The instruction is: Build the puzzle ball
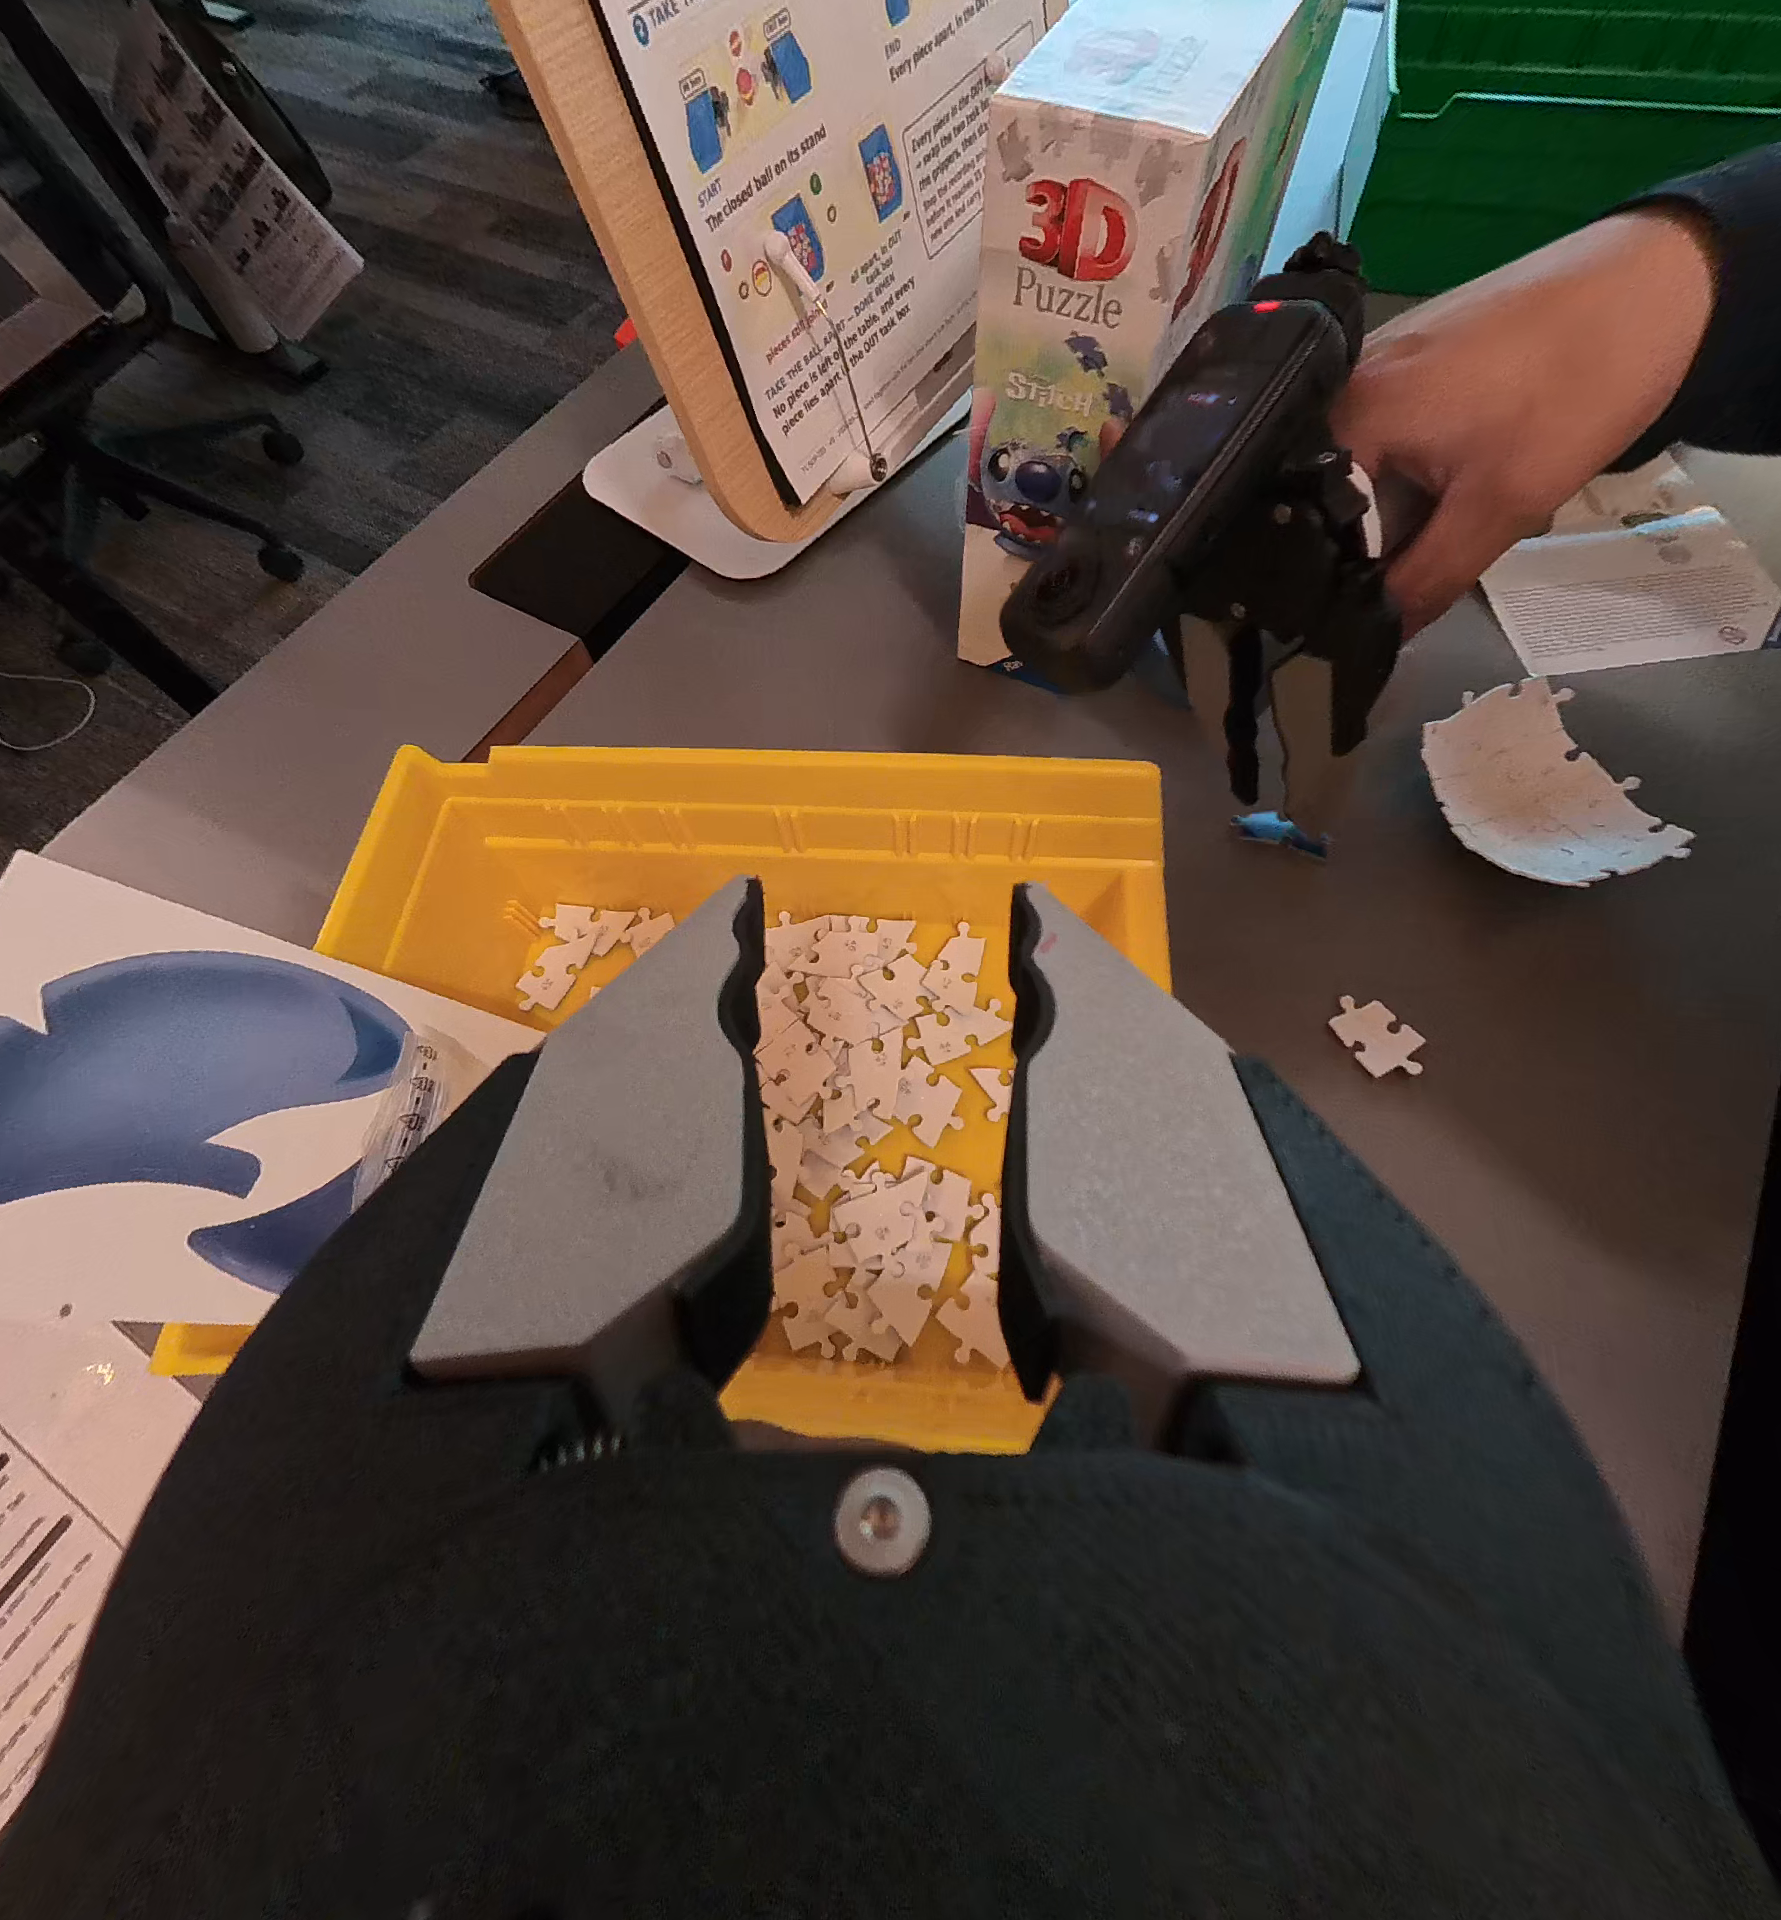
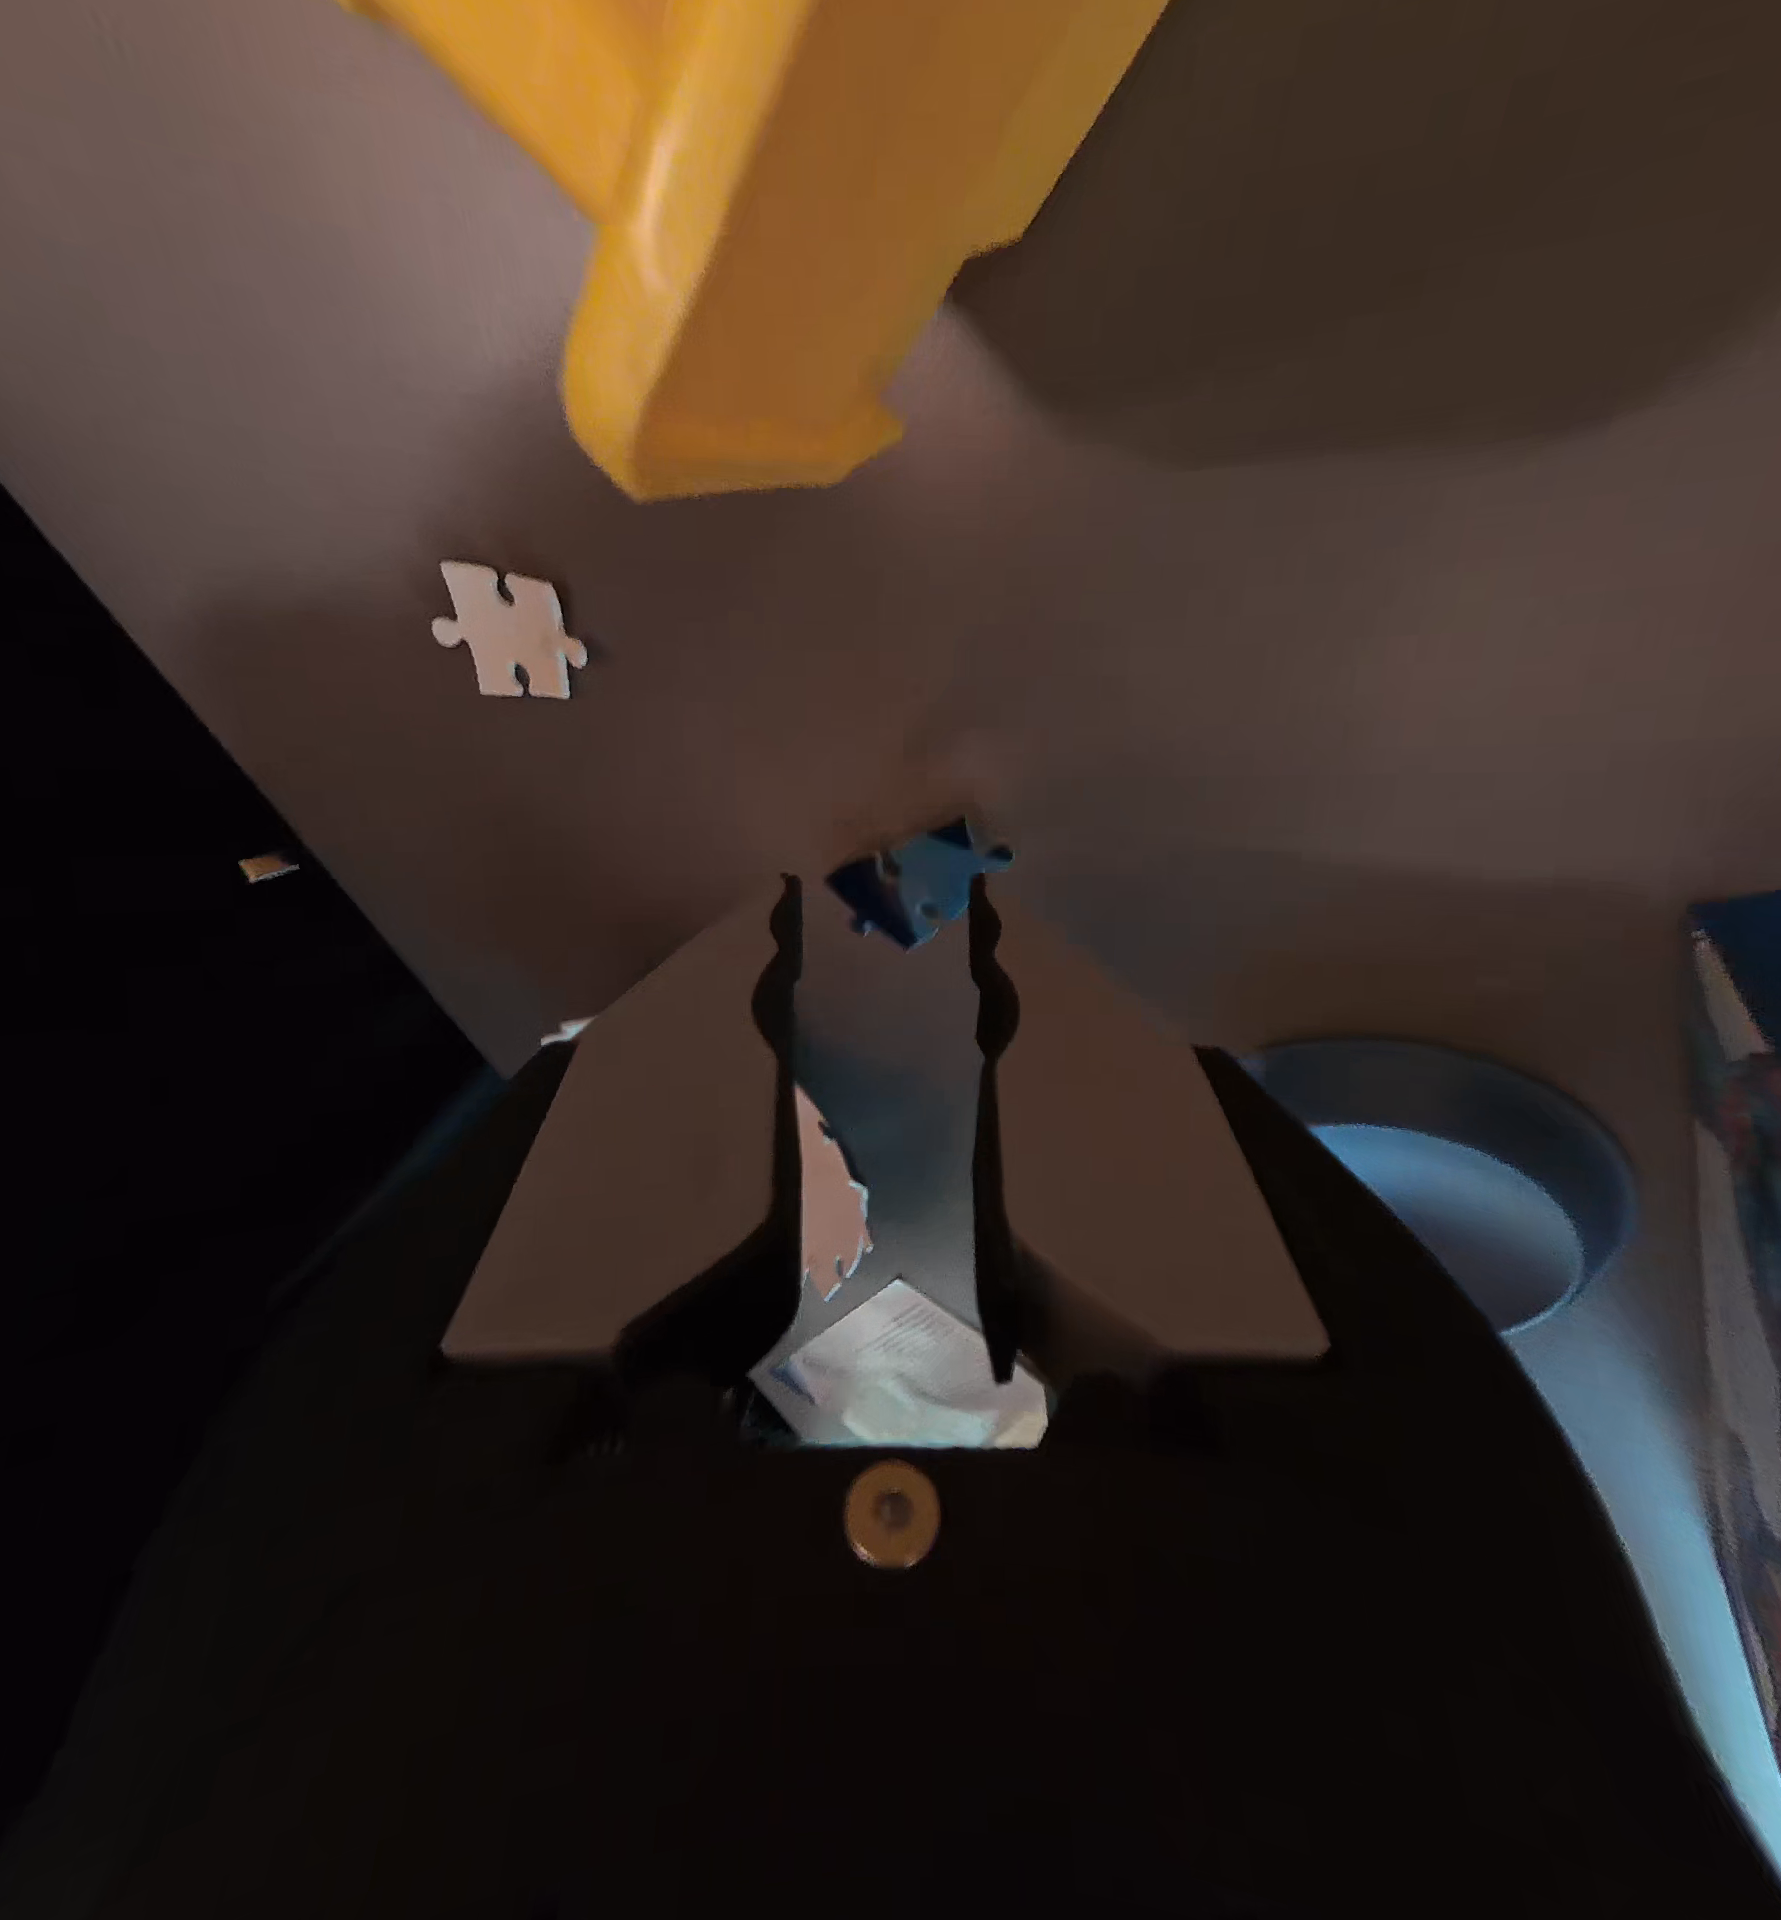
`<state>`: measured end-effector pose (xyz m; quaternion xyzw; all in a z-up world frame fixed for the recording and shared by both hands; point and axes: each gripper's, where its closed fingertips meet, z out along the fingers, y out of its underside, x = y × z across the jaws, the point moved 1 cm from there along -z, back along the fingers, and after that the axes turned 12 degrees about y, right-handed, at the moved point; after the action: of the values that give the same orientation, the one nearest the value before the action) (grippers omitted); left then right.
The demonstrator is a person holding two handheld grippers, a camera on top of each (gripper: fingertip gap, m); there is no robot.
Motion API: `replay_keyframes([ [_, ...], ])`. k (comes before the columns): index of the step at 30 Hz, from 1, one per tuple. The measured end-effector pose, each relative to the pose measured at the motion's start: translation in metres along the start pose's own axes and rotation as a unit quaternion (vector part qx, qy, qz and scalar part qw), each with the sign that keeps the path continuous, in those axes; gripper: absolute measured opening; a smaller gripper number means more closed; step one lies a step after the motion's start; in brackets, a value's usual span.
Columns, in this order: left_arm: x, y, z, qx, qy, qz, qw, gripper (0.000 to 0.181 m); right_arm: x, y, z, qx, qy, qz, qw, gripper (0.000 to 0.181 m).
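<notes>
My left gripper (image 1: 886, 899) is open and empty, hovering over a yellow bin (image 1: 824, 790) that holds several loose white puzzle pieces (image 1: 865, 1091). A hand holds my right gripper (image 1: 1279, 802) pointing down at the dark table; it is open (image 2: 881, 888). A small blue puzzle piece (image 2: 922, 878) lies at its tips, also seen in the left wrist view (image 1: 1279, 831). I cannot tell if they touch. A curved white partly built ball shell (image 1: 1551, 790) lies to the right. One white piece (image 1: 1376, 1035) lies alone on the table, also in the right wrist view (image 2: 512, 629).
The puzzle box (image 1: 1094, 312) and a wooden-edged instruction board (image 1: 761, 260) stand behind the bin. A paper leaflet (image 1: 1634, 592) lies at the far right. White sheets with a blue shape (image 1: 138, 1091) lie left of the bin. A round grey-blue dish (image 2: 1437, 1195) sits near my right gripper. My right fingertips sit around 30 cm from my left ones. The round grey-blue dish (image 2: 1437, 1195) lies around 11 cm away from my right fingertips.
</notes>
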<state>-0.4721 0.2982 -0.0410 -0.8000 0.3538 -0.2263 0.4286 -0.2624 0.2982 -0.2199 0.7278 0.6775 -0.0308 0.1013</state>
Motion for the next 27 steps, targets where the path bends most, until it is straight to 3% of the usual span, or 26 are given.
replay_keyframes([
  [5,-0.002,-0.002,-0.005,0.011,-0.004,-0.003,1.000,0.045,0.014,-0.022,-0.016,0.091,0.054,0.016,0.994,0.029],
  [11,-0.007,-0.006,0.003,0.019,-0.008,0.000,1.000,0.043,0.008,-0.025,-0.039,0.160,0.133,0.019,0.978,0.029],
  [19,-0.011,0.000,0.032,0.003,0.003,-0.031,1.000,0.043,-0.031,-0.013,-0.065,0.186,0.188,-0.026,0.964,0.028],
  [23,-0.008,-0.003,0.026,-0.008,-0.032,-0.010,0.999,0.045,-0.023,0.007,-0.065,0.163,0.217,-0.032,0.962,0.033],
  [27,-0.019,-0.005,0.006,0.007,-0.071,-0.015,0.997,0.046,-0.009,0.013,-0.071,0.206,0.210,-0.013,0.956,0.034],
])
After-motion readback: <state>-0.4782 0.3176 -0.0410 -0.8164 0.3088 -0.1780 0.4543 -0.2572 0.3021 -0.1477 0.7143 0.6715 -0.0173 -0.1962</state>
